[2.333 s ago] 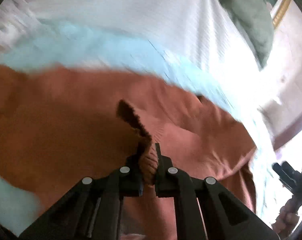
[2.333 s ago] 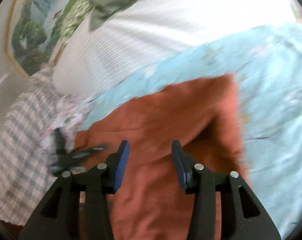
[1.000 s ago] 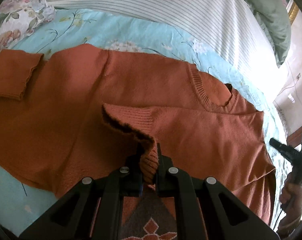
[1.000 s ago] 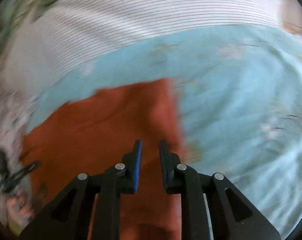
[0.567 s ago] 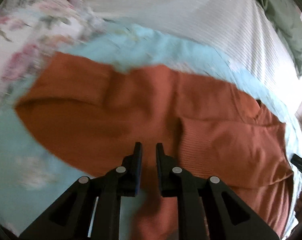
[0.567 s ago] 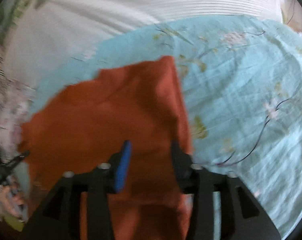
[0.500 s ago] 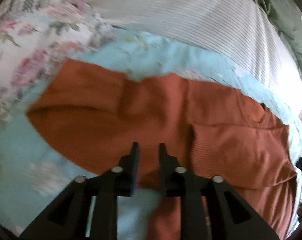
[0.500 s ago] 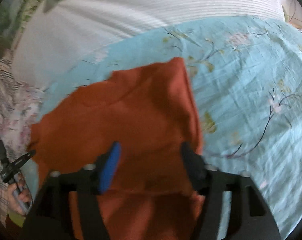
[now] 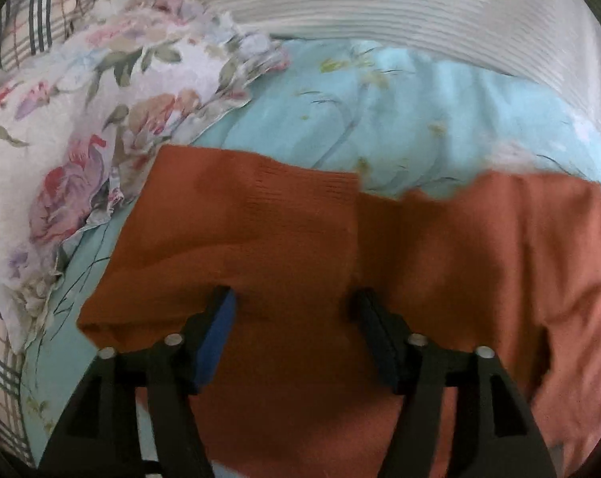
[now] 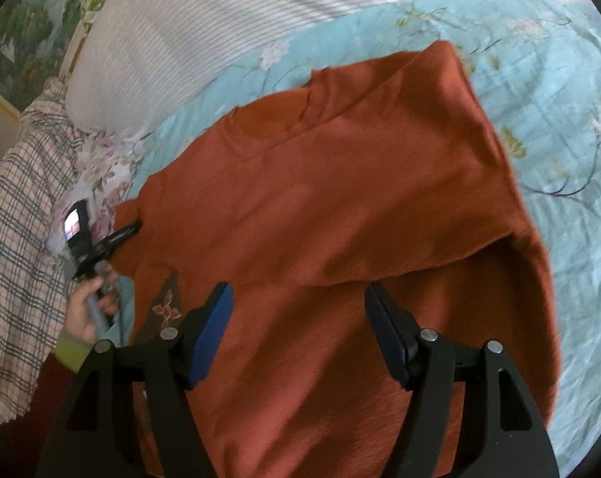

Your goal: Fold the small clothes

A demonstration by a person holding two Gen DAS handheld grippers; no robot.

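1. Your light-blue floral bedsheet fills the right and upper part of the right wrist view, with a white striped cover across the top.
2. The rust-orange sweater lies spread on the sheet through the middle of both views, one sleeve folded across its body.
3. A floral pillow sits at the upper left of the left wrist view, its corner touching the sweater.
4. Your right gripper is spread wide over the sweater, gripping nothing.
5. Your left gripper is likewise wide apart above the sleeve, empty.
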